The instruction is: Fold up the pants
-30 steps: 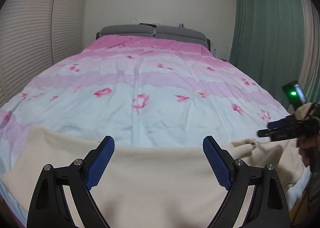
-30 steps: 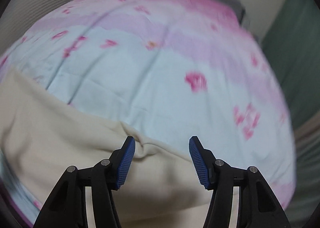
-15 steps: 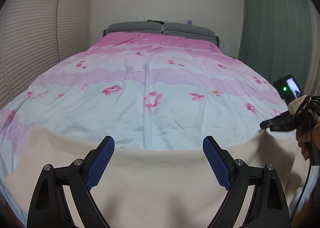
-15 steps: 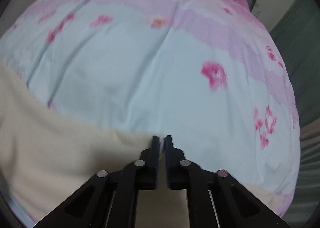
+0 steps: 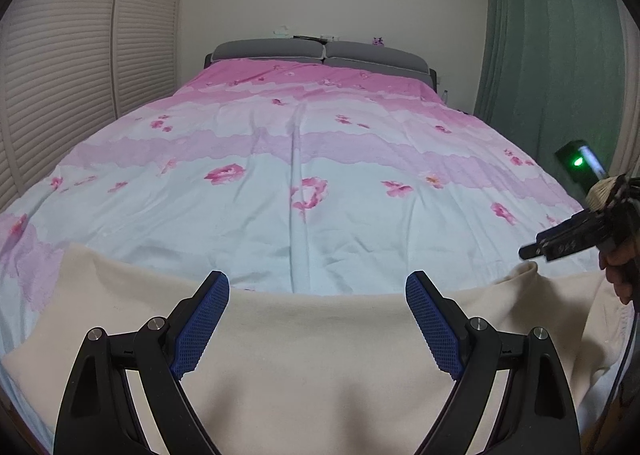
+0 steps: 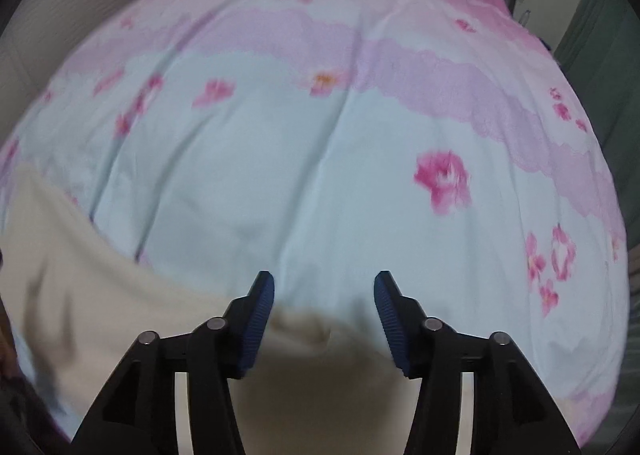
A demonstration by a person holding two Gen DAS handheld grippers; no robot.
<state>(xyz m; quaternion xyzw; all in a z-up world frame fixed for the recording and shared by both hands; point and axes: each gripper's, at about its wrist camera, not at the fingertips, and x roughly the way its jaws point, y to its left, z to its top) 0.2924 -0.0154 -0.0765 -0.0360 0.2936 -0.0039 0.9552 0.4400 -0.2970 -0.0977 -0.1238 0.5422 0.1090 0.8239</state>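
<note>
Barely started, I judge: cream pants (image 5: pixel 320 355) lie spread flat along the near edge of the floral duvet (image 5: pixel 304 191), no fold visible, my left gripper (image 5: pixel 318 319) gaping empty over them, my right gripper (image 6: pixel 324 319) just reopened, pants' corner loose between.

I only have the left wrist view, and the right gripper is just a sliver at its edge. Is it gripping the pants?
Observer: No. The right wrist view shows the right gripper has just been opening; its jaws stand apart, clamped on nothing.
Operator: Where is the cloth, then?
Observer: A bunched edge of the pants lies between the jaws, low near their base.
Operator: What is beyond the fingertips?
Observer: Only bare duvet, with a pink flower off to the right.
</note>
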